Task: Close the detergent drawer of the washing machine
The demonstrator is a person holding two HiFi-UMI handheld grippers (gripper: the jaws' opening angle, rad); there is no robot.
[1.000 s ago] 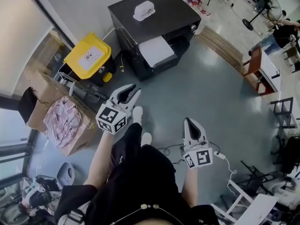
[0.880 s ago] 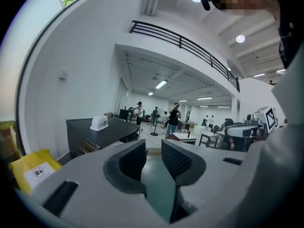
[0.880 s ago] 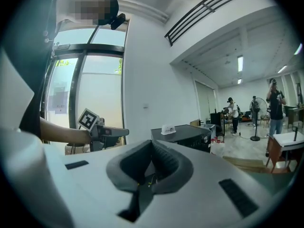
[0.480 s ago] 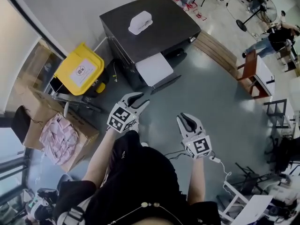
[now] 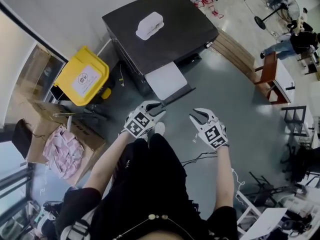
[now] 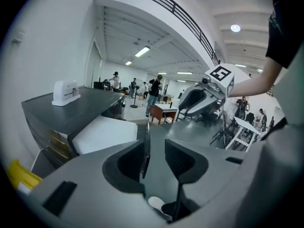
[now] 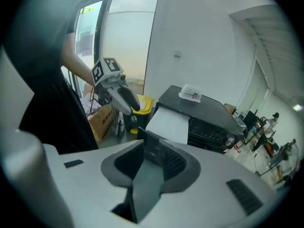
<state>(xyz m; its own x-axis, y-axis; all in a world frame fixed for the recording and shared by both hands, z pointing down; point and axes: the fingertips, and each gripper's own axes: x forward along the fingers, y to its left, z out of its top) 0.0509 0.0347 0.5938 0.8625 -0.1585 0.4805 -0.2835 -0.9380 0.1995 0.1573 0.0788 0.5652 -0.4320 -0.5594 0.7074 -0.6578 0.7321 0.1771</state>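
The black washing machine (image 5: 165,29) stands low on the floor, its white detergent drawer (image 5: 166,80) pulled out toward me with a dark front panel (image 5: 180,93). My left gripper (image 5: 159,105) is open at the panel's left end; in the left gripper view (image 6: 156,151) the panel's thin edge (image 6: 146,141) stands between the jaws, close to the left one. My right gripper (image 5: 196,115) is a little right of the panel, its jaws opening. In the right gripper view (image 7: 152,158) the dark panel (image 7: 153,146) shows in the gap beyond the jaws, not gripped.
A white box (image 5: 149,25) lies on top of the machine. To the left stand a yellow bin (image 5: 82,78) and a cardboard box (image 5: 62,146) of pink cloth. A cable (image 5: 200,159) trails on the floor by my legs. A wooden table (image 5: 277,76) is at the right.
Both grippers have moved forward and down to the drawer's front panel. The right jaws went from shut to open, and the left jaws opened wider.
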